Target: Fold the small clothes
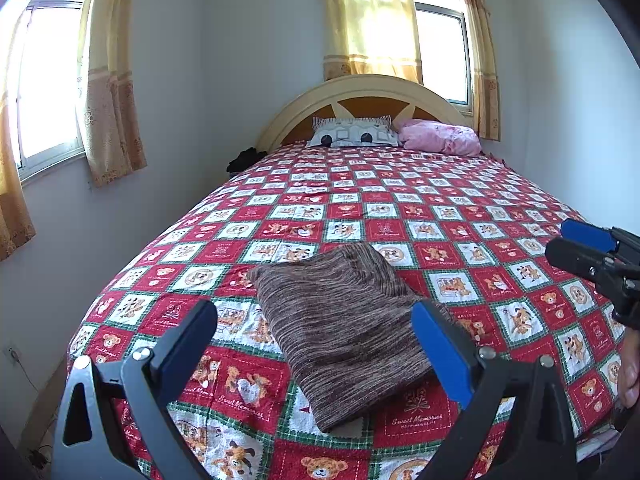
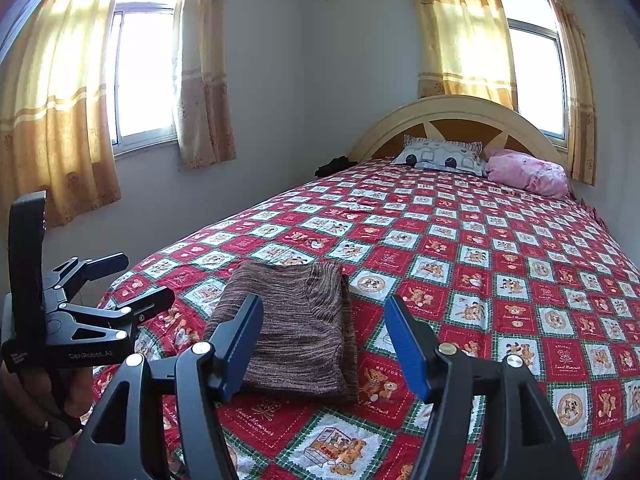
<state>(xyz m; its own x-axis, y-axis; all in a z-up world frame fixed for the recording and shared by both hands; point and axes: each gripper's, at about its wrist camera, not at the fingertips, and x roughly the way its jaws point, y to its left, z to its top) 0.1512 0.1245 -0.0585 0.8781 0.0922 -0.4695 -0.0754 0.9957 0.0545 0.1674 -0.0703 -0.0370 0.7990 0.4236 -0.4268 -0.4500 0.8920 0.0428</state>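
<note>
A folded brown striped knit garment (image 1: 340, 328) (image 2: 296, 320) lies flat on the red patchwork quilt (image 1: 460, 208) (image 2: 500, 264) near the foot of the bed. My left gripper (image 1: 316, 312) hovers over its near end, open, with nothing between the fingers. In the right wrist view the left gripper (image 2: 147, 275) stands left of the garment, past the bed's edge. My right gripper (image 2: 324, 304) is open above the garment's near edge, holding nothing. From the left wrist view the right gripper (image 1: 560, 238) shows at the far right, apart from the garment.
A patterned pillow (image 1: 352, 132) and a pink pillow (image 1: 440, 136) rest against the arched headboard (image 1: 360, 88). Curtained windows (image 2: 144, 76) are on two walls. A dark bundle (image 1: 244, 158) sits beside the bed's far left corner. A hand (image 1: 628, 368) holds the right gripper.
</note>
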